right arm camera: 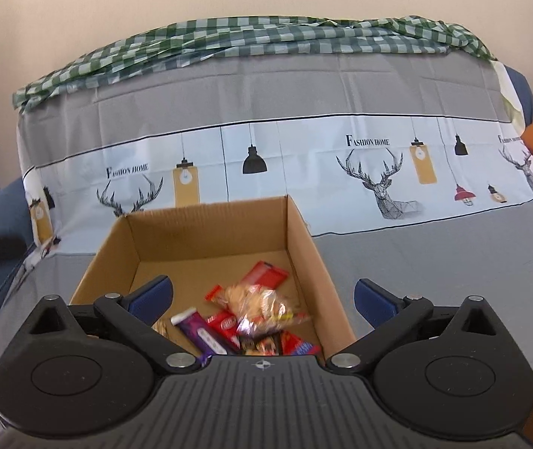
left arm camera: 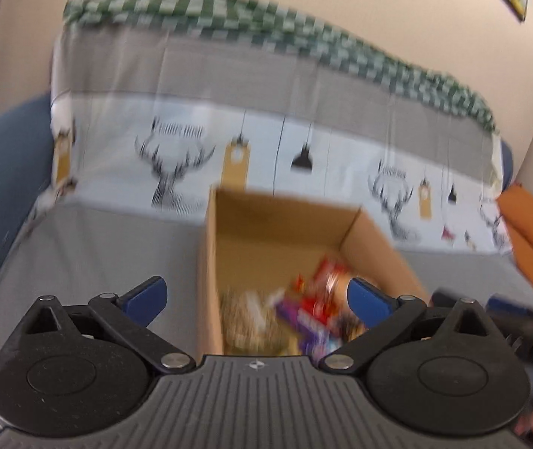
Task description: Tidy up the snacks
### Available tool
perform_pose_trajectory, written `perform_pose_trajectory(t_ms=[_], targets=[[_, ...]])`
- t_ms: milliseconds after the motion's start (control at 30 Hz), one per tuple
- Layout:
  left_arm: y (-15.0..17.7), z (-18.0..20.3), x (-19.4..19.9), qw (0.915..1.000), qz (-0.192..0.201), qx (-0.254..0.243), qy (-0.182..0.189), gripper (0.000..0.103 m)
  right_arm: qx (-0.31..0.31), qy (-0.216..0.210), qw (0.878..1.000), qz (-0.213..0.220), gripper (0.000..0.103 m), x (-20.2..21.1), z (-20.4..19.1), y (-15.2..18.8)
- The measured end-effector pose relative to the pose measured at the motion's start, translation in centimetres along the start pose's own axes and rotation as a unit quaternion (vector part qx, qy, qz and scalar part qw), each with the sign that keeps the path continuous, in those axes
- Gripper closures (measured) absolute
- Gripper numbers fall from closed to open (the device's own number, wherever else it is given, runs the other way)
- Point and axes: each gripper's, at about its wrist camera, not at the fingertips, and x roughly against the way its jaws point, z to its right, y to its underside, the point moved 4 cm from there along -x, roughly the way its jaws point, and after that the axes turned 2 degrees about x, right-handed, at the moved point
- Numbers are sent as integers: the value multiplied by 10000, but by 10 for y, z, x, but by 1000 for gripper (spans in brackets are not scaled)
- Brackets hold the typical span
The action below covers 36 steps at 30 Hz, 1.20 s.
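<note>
Snacks (right arm camera: 255, 310) lay heaped in the near end of an open cardboard box (right arm camera: 304, 232) on the covered sofa, directly ahead of and below the right gripper (right arm camera: 264, 299), nearer it than the left gripper (left arm camera: 257, 299); both grippers gaped wide, holding nothing.

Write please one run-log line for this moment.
left gripper: open, empty | right gripper: open, empty | snacks: in cardboard box | box: on covered sofa
</note>
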Motion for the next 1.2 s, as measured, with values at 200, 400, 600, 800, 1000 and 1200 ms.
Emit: perform_pose_trajectory(t_ms=[200, 400, 600, 800, 1000, 1200], targets=[[44, 10, -13, 9978, -555, -368, -7, 1, 1, -1, 9996, -282, 1, 24, 4, 30], [35, 8, -18, 9980, -381, -479, -146, 1, 205, 115, 9994, -248, 1, 19, 2, 38], [34, 4, -22, 9981, -405, -391, -245, 1, 135, 5, 9995, -300, 1, 7, -7, 36], [35, 0, -25, 9980, -518, -268, -233, 1, 368, -95, 9988, -295, 1, 3, -22, 35], [34, 2, -26, 9982, -503, -252, -199, 1, 519, -82, 9982, -304, 1, 2, -26, 36], [35, 7, -27, 9982, -484, -304, -154, 1, 448, -54, 9984, -336, 1, 0, -22, 36]])
